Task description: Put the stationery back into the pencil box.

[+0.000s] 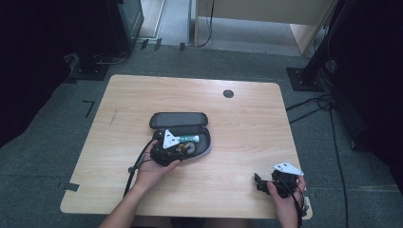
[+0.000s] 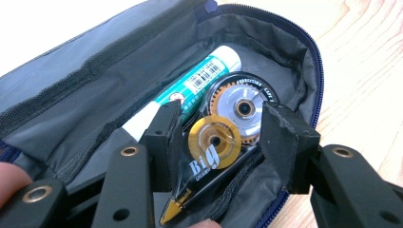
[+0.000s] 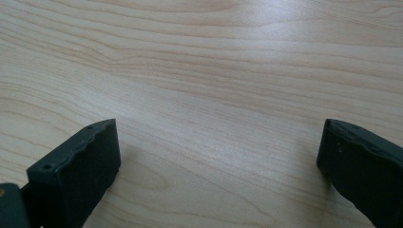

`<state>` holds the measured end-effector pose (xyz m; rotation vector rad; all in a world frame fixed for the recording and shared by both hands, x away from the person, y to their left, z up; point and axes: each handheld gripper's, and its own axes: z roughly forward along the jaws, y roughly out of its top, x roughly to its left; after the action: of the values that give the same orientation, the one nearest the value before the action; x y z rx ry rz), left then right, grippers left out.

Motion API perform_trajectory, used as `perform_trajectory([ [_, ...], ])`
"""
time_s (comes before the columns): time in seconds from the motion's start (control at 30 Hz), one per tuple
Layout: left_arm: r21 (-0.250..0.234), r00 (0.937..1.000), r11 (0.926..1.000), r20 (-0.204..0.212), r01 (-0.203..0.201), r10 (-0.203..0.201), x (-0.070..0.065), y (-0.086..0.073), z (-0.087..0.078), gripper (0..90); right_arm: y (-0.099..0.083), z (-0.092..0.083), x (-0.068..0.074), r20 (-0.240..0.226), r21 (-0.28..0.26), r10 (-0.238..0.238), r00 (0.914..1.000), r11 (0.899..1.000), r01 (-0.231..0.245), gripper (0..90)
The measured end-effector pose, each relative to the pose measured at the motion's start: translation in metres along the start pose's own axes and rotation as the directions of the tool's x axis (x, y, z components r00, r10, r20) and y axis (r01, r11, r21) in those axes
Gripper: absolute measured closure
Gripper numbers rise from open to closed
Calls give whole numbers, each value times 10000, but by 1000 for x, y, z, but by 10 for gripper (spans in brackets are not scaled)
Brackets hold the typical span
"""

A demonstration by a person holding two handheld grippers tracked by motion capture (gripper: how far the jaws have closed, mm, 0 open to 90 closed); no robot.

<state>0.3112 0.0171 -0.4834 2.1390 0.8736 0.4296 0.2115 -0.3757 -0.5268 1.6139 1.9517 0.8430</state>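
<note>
Pale wood-grain laminate is covering the table [image 1: 237, 123], a rounded rectangle with a small dark round cap [image 1: 228, 93] toward twelve o'clock. At the table's centre a dark fabric pencil case [image 1: 161, 120] is lying unzipped, its long axis running from nine to three o'clock in the high view, the flap standing open on the twelve o'clock side. In the left gripper view its grey woven lining [image 2: 95, 109] is sagging in soft folds, edged by a navy zipper [image 2: 319, 71].

Inside the case a glue stick [image 2: 199, 80], a white cylinder with a teal barcoded label, is lying along the case's length, its far end pointing toward one o'clock in that view. Just beside it, touching, a correction tape dispenser [image 2: 223, 137] is resting: a clear and black plastic shell with two round gold-hubbed reels, its long axis slanting from one to seven o'clock and its yellow tip [image 2: 169, 210] pointing toward seven o'clock.

The left gripper [image 2: 221, 137] is reaching into the case, its black foam-faced jaws straddling the dispenser; whether the pads are actually pressing on its sides I cannot tell.

At four o'clock on the table, well apart from the case, the right gripper [image 3: 218, 156] is resting in the person's hand, jaws spread wide over bare wood.
</note>
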Motion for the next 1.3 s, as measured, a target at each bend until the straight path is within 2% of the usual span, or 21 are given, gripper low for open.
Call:
perform_trajectory([
  [0.2, -224, 9988, 9989, 251, 420, -414, 5, -2, -9, 429, 0, 0, 0, 0, -6, 8, 10000, 10000, -8, 1],
  [0.27, -239, 9968, 9972, 375, 715, -705, 7, -3, -13, 337, 0, 0, 0, 2, -3, 6, 10000, 10000, -6, 1],
  [0.3, -275, 9963, 9964, 334, 802, -793, 8, -4, -15, 283, 0, 0, 0, 2, -4, 7, 10000, 10000, -7, 1],
  [0.43, -501, 9927, 9917, 314, 1183, -1168, 13, -7, -23, 177, 0, 0, 0, 1, 1, 19, 10000, 10000, -19, 1],
  [0.57, -675, 9909, 9888, 278, 1331, -1315, 19, -11, -36, 105, 0, 0, 0, 0, -3, 17, 10000, 10000, -17, 1],
  [0.7, -891, 9865, 9825, 216, 1634, -1621, 25, -18, -48, 36, 0, 0, 0, 1, -1, 20, 10000, 10000, -20, 1],
  [0.83, -1050, 9853, 9801, 451, 1685, -1645, 31, -28, -57, 0, 0, 0, 0, 1, -3, 18, 10000, 10000, -18, 1],
  [0.93, -1027, 9798, 9747, 466, 1985, -1946, 34, -34, -61, 0, 0, 0, 0, 13, 0, -13, 10000, 10000, 13, 3],
  [1.0, -1052, 9800, 9745, 391, 1981, -1949, 36, -38, -66, 0, 0, 0, 0, -3, -7, -39, 10000, 10000, 39, 3],
  [1.3, -1088, 9736, 9679, -30, 2266, -2283, 47, -61, -79, 0, 0, 0, 0, -11, -3, -30, 10000, 10000, 30, 3],
])
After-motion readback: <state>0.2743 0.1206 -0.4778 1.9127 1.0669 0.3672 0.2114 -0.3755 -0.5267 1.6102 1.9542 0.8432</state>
